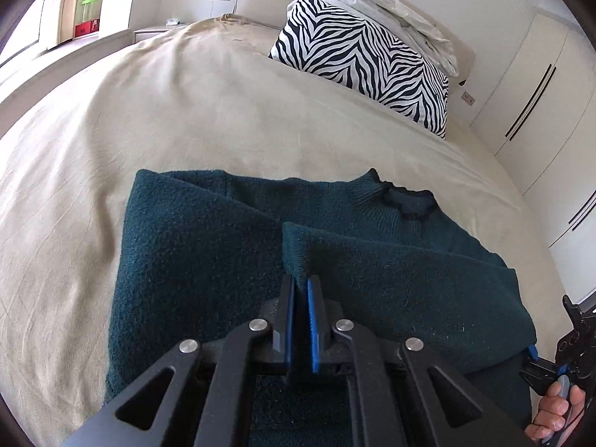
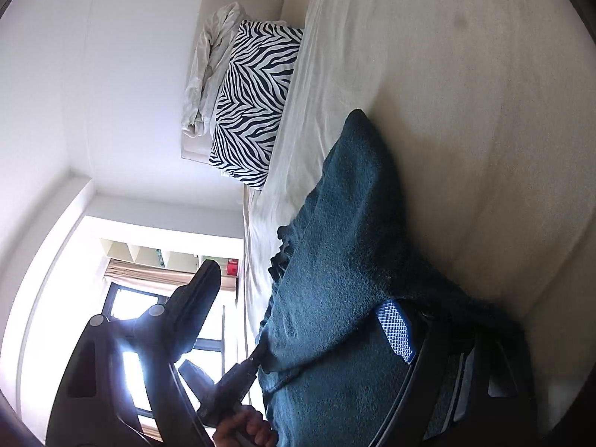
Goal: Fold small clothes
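Note:
A dark teal knitted sweater (image 1: 208,246) lies on the beige bed sheet (image 1: 186,111), its frilled collar (image 1: 408,201) at the far right. My left gripper (image 1: 301,284) is shut on a raised fold of the sweater, and its tip (image 2: 259,355) shows in the right wrist view pinching that cloth. My right gripper (image 2: 300,287) is rolled on its side with its jaws wide apart. Its blue-padded finger (image 2: 395,331) sits under the sweater (image 2: 335,246) edge, and the other finger (image 2: 206,283) is in the air. The right gripper (image 1: 536,361) is at the sweater's near right corner.
A zebra-print pillow (image 1: 365,67) leans at the head of the bed with a crumpled white cover (image 1: 391,11) behind it. White wardrobe doors (image 1: 540,93) stand to the right. A bright window (image 2: 123,335) is beyond the bed. A hand (image 2: 242,426) holds the left gripper.

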`<action>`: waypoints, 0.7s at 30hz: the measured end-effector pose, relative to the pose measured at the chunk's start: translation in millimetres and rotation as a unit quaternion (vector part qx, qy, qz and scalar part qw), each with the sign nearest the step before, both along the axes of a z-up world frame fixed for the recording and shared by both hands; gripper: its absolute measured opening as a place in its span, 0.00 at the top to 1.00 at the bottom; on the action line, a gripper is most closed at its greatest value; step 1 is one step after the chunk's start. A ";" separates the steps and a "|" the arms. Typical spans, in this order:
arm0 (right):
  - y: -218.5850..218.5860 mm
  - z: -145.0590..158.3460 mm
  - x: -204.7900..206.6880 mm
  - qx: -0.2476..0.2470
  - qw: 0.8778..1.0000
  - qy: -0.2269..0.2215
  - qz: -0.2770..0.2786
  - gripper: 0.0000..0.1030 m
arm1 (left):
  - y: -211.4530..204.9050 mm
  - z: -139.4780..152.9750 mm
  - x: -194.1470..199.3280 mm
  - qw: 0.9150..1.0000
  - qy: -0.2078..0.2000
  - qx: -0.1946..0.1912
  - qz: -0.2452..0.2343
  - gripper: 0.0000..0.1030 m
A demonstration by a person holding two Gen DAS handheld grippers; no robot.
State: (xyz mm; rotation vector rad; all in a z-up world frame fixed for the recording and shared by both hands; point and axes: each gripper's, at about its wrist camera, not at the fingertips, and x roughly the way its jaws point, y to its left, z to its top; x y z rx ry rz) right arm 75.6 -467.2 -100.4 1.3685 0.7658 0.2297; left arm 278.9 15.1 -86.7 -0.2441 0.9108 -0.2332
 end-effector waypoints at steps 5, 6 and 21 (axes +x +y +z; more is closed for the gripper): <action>-13.1 -2.5 -10.8 0.009 1.000 -0.014 -0.026 0.27 | -0.9 -3.1 -1.9 1.000 -0.007 -0.004 -0.013 0.92; -16.2 -4.3 -11.2 0.013 0.999 -0.013 -0.030 0.28 | -1.7 -3.1 -2.0 1.000 -0.007 -0.001 -0.017 0.92; -3.4 48.0 -42.6 -0.085 0.996 -0.010 0.036 0.25 | 4.8 -13.5 -19.4 1.000 -0.015 -0.021 -0.012 0.87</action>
